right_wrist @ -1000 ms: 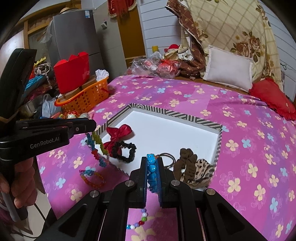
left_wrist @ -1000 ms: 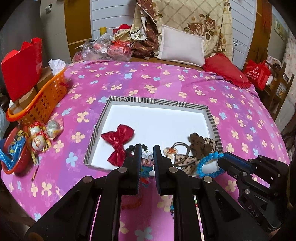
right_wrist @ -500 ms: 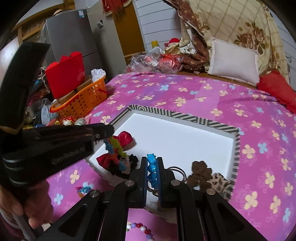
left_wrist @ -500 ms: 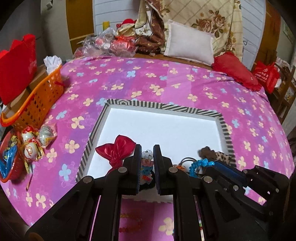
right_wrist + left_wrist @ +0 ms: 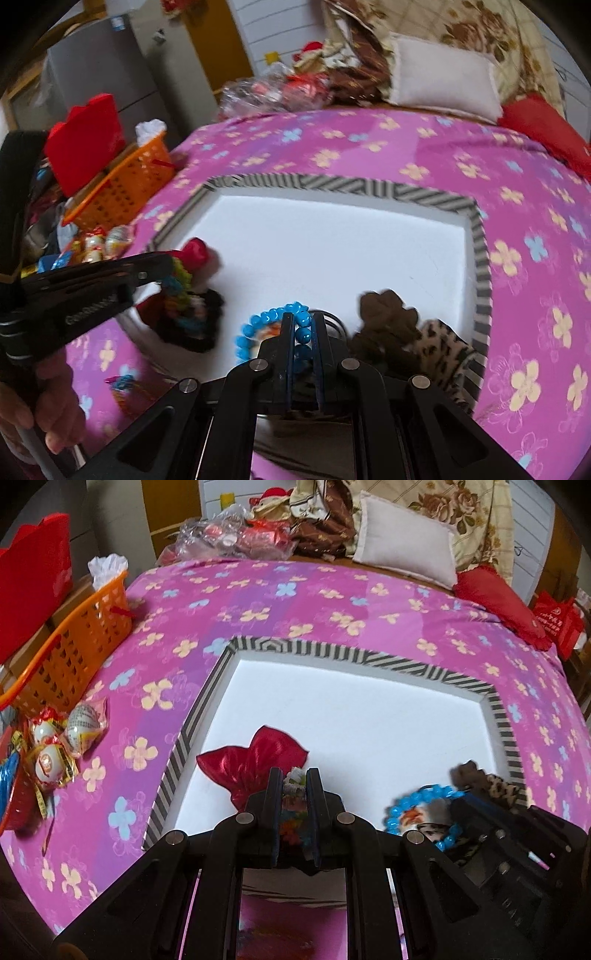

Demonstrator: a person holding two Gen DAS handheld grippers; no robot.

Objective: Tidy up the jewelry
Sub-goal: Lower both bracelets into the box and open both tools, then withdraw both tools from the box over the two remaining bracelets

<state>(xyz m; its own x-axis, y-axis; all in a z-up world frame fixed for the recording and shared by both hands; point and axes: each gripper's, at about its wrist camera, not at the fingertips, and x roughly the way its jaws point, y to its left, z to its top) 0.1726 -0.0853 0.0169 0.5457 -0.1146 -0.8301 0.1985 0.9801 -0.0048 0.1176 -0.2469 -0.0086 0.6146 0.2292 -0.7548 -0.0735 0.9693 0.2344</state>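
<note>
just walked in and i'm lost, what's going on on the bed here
A person is sorting jewelry into a white tray with a striped rim on the pink bedspread, holding a gripper in each hand. The right gripper is shut on a blue bead bracelet, low over the tray's near edge. The left gripper pinches a multicoloured bead string beside the red bow. Brown and leopard-print scrunchies already lie in the tray.

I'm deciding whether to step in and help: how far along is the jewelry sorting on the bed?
Partly done. Already in the striped tray: a red bow, a black scrunchie and brown and leopard scrunchies. In hand: the left hand-held gripper holds a multicolored bead bracelet, the right hand-held gripper a blue bead bracelet, both over the tray. Left: release both, then collect a bead bracelet outside the tray.
</note>
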